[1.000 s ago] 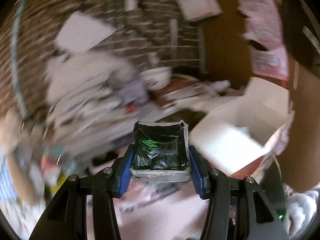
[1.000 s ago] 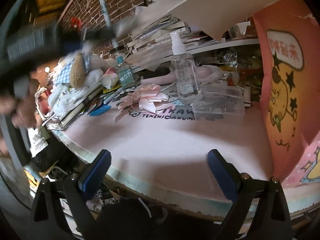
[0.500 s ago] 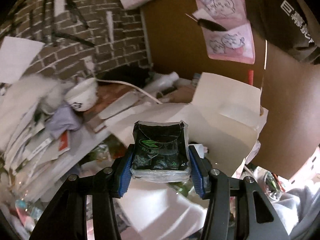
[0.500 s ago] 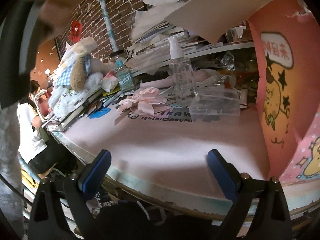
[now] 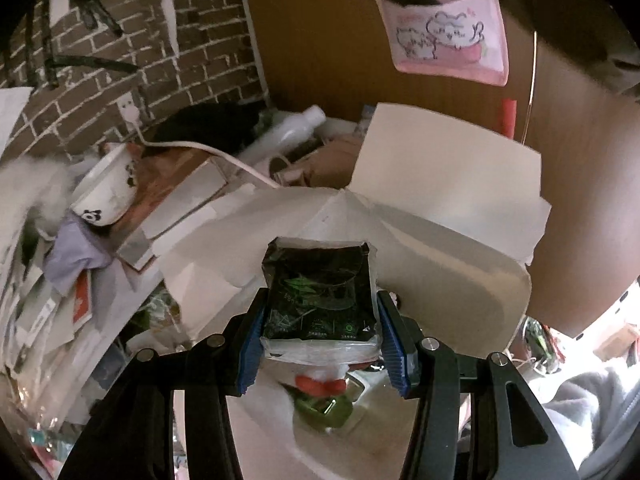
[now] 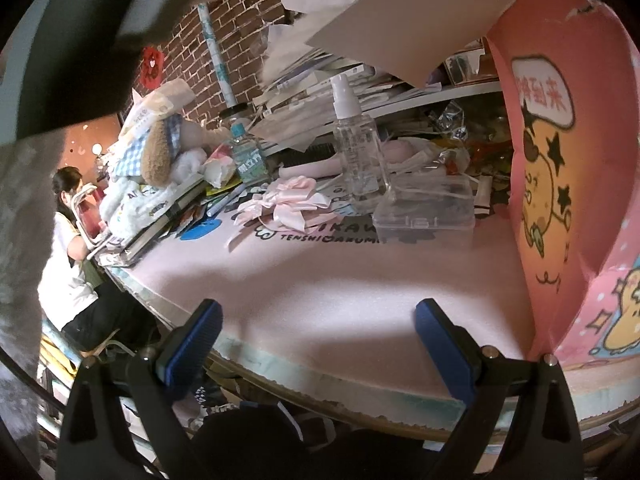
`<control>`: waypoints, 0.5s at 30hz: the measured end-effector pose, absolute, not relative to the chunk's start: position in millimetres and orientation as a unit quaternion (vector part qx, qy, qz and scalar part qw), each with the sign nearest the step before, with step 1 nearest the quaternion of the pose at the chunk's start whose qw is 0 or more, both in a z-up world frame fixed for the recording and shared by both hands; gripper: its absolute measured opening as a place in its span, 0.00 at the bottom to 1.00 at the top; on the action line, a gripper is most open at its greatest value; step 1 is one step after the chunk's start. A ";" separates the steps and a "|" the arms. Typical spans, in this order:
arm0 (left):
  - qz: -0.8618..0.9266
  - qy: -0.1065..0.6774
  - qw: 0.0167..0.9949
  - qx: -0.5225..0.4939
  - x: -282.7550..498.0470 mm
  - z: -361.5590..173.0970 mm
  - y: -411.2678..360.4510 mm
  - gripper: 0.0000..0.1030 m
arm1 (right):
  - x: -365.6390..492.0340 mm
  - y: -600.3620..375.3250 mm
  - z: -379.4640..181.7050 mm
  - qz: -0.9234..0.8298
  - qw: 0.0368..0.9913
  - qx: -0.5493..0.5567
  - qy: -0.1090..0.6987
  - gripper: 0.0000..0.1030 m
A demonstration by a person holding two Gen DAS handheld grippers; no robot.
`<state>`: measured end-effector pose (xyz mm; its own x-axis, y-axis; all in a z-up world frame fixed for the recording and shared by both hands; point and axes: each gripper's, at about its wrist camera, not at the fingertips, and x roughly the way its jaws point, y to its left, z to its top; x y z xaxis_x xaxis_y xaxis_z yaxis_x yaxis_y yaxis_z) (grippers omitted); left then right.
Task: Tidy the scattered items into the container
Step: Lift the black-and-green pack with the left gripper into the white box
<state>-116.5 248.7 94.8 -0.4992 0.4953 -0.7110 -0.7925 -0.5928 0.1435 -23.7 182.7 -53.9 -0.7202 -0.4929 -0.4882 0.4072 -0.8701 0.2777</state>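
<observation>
Pinching a black packet (image 5: 320, 300) between its blue pads, the left gripper (image 5: 320, 344) is seen at 6 o'clock of its own view, held over the open white box (image 5: 440, 280), whose raised flap lies toward 1 o'clock. Below the packet, green and red items (image 5: 320, 396) are glimpsed inside the box. A panda-printed bowl (image 5: 108, 192) is found at 10 o'clock, against the brick wall. In the right view, the right gripper (image 6: 316, 340) is spread wide with nothing between its jaws, above the pink mat (image 6: 340, 280). Farther off, at 12 o'clock, a clear case (image 6: 424, 216), a spray bottle (image 6: 356, 148) and a pink ribbon bow (image 6: 288, 204) are left scattered.
</observation>
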 end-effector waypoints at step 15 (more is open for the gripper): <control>0.810 0.260 0.389 -0.353 -116.6 77.5 266.7 0.45 | -22.7 183.5 -53.1 -0.924 0.247 0.281 -0.081 0.94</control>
